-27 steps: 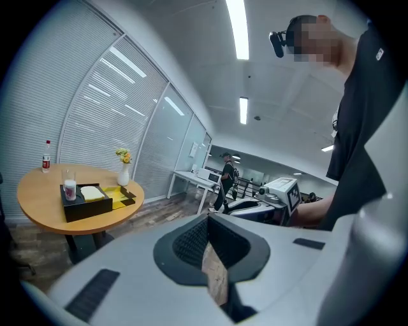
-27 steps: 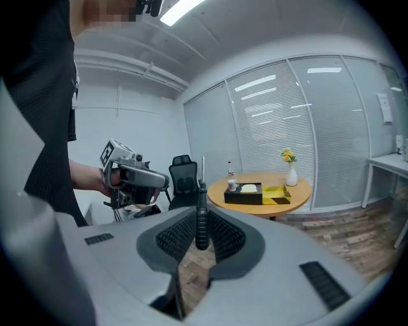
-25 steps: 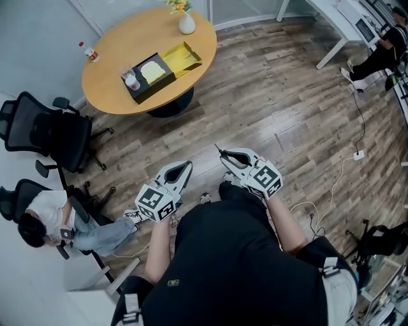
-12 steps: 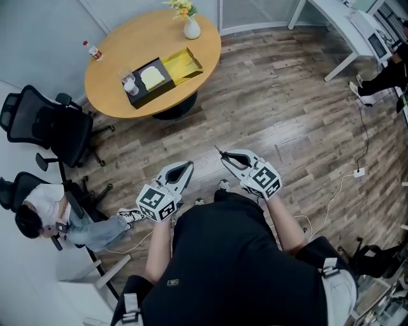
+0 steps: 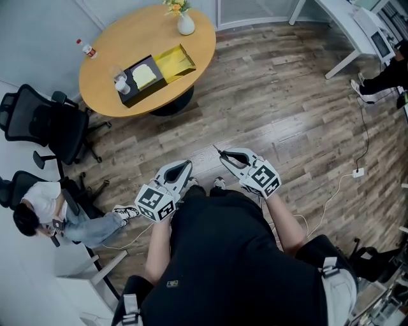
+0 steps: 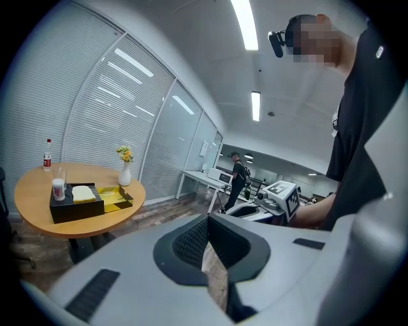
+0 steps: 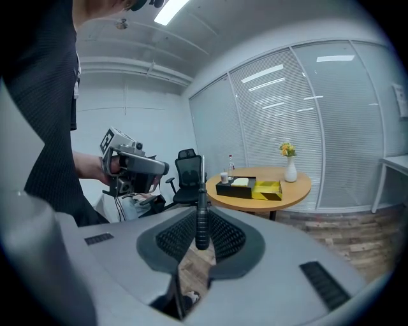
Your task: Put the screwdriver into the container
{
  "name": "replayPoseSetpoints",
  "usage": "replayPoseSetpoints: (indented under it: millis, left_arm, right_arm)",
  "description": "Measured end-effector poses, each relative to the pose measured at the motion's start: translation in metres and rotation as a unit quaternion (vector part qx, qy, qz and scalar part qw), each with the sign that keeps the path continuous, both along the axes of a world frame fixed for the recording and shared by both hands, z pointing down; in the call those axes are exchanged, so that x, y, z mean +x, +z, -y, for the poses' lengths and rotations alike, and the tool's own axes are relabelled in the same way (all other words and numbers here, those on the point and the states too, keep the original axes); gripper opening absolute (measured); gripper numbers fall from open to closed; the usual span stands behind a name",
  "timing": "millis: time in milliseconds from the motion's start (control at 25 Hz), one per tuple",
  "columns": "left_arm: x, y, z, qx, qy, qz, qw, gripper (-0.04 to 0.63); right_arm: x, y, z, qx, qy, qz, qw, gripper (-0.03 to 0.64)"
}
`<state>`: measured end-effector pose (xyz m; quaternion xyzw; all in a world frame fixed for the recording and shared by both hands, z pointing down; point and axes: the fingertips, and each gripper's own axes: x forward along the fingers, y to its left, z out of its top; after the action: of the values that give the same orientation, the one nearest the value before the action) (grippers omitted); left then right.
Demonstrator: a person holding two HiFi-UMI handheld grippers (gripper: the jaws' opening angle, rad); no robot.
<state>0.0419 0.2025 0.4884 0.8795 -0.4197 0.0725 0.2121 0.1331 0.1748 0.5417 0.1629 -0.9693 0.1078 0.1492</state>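
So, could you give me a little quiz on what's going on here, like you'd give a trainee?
1. True or false: the screwdriver already lies in the box on the table.
2. Which one has its fingers closed on the screwdriver? A the left gripper, B the right gripper, C neither.
3. Fill in: the white vase near the table's far edge holds yellow ____.

Key
1. False: it is still held, well away from the table.
2. B
3. flowers
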Motion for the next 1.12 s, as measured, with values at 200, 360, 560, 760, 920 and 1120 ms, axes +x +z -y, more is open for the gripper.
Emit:
replayPoseSetpoints:
  millis: [200,360,560,760,920,1120]
  left_arm:
    - [0.015,-0.003,0.012,0.001,0.010,0.003,0.9999,0.005]
    - [0.025,-0.003,0.025,0.001,0.030,0.014,0.9994,0.005]
    - [0.034,-0.008,0.044,0.011,0.049,0.013,0.9987,0.005]
    - [0.033,-0.009,0.062,0.012,0.054,0.007,0.9985,0.005]
    - [0.027,-0.006,0.078,0.013,0.057,-0.003,0.9983,0.005]
    - [0.018,-0.006,0.099,0.013,0.062,-0.009,0.9980,0.005]
  right_arm:
    - [0.015,-0.002,0.010,0.001,0.008,0.005,1.000,0.055]
    - [0.025,-0.001,0.020,-0.002,0.032,0.015,0.999,0.055]
    - [0.032,-0.001,0.031,-0.002,0.049,0.016,0.999,0.055]
    - [0.034,-0.004,0.046,-0.001,0.056,0.010,0.998,0.055]
    - [0.029,-0.004,0.061,0.002,0.057,0.002,0.998,0.055]
    - [0.019,-0.004,0.077,-0.001,0.059,-0.006,0.998,0.055]
